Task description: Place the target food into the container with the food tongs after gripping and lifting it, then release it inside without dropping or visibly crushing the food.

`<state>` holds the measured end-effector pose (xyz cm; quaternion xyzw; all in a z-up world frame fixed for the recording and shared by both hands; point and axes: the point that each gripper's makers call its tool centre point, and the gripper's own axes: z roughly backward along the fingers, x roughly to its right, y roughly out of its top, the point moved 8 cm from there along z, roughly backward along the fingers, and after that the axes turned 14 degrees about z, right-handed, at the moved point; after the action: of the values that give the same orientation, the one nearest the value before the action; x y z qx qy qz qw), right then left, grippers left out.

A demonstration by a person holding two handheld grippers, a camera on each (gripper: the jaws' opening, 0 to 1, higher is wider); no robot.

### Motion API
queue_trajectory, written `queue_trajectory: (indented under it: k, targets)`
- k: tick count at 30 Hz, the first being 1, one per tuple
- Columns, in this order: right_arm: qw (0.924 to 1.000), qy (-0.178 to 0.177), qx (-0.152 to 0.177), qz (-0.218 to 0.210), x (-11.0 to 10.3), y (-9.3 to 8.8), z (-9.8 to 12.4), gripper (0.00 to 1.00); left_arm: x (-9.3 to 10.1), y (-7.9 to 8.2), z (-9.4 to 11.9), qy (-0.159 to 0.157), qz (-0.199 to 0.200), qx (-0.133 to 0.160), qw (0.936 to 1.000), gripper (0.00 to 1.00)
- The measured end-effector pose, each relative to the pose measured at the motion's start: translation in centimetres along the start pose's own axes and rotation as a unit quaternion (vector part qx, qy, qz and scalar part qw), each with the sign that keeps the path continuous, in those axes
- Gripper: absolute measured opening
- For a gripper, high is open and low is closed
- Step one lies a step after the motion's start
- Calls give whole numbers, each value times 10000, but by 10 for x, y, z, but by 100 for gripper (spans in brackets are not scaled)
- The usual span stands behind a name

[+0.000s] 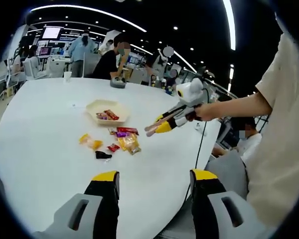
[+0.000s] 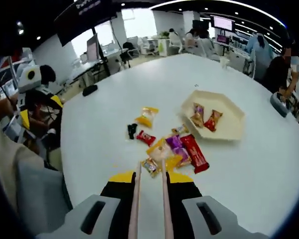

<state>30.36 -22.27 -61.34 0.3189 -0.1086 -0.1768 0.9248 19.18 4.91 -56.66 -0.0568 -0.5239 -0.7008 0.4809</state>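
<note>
1. The right claw [image 2: 149, 172] holds the food tongs [image 2: 150, 199], its jaws closed on the handles; the tong tips stand slightly apart and carry nothing, hovering just above the pile of wrapped snacks [image 2: 172, 152] near the middle of the tabletop [image 2: 249, 179].
2. The left claw [image 1: 154, 179] hangs open and empty over the near edge of the tabletop, well away from the food.
3. The container [image 2: 236, 124], a pale tray, sits beyond the pile and already holds two packets.
4. Risk: the wrappers overlap, so the tips may catch two packets or only a slippery edge, and the food could drop on the way.
5. Risk: squeezing harder to compensate may visibly crush a soft snack.
6. Risk: a sweeping approach may scatter the pile.
</note>
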Motion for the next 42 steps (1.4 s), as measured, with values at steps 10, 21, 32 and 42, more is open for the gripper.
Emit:
queue_trajectory:
  k: [10, 21, 32, 42]
  targets:
    - [9953, 154, -322, 903, -7, 9, -18, 23, -1, 0, 0, 16, 26, 17, 10000, 56]
    - [9891, 292, -591, 1319, -4, 10, -27, 23, -3, -3, 2, 49, 67, 28, 10000, 56]
    - [9808, 525, -1111, 1513, -2, 5, -39, 23, -5, -4, 2, 66, 94, 35, 9999, 56]
    - [9724, 700, -1514, 1633, -4, 0, -52, 24, -7, -5, 4, 93, 133, 44, 9999, 55]
